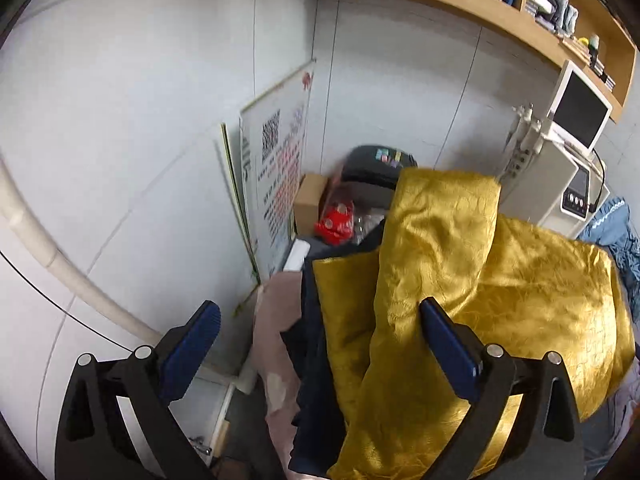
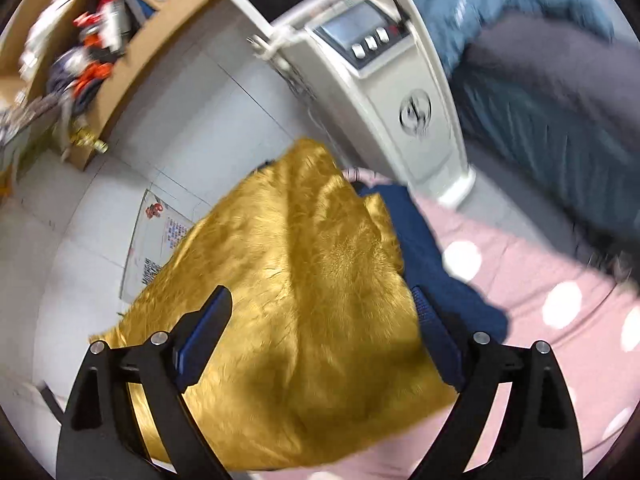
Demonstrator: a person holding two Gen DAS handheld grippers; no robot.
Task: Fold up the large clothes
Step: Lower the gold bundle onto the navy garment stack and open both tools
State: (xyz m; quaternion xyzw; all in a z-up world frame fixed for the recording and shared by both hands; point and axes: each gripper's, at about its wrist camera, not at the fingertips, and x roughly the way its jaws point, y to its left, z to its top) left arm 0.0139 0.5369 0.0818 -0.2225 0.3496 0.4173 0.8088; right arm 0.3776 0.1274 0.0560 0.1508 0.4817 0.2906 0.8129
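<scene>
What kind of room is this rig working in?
Probably a back room or small salon used for storage: a white machine with a screen stands by a wooden wall shelf stuffed with clothes, and the gold garment lies on a pink polka-dot sheet.

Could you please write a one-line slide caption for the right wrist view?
Open right gripper above a folded gold garment lying on navy cloth and a pink dotted sheet.

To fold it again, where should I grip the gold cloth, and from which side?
Probably the gold cloth is best taken at its loose corner beside the right gripper, approached from the wall side: the edge there is thin and free, while the middle is a thick folded layer.
</scene>
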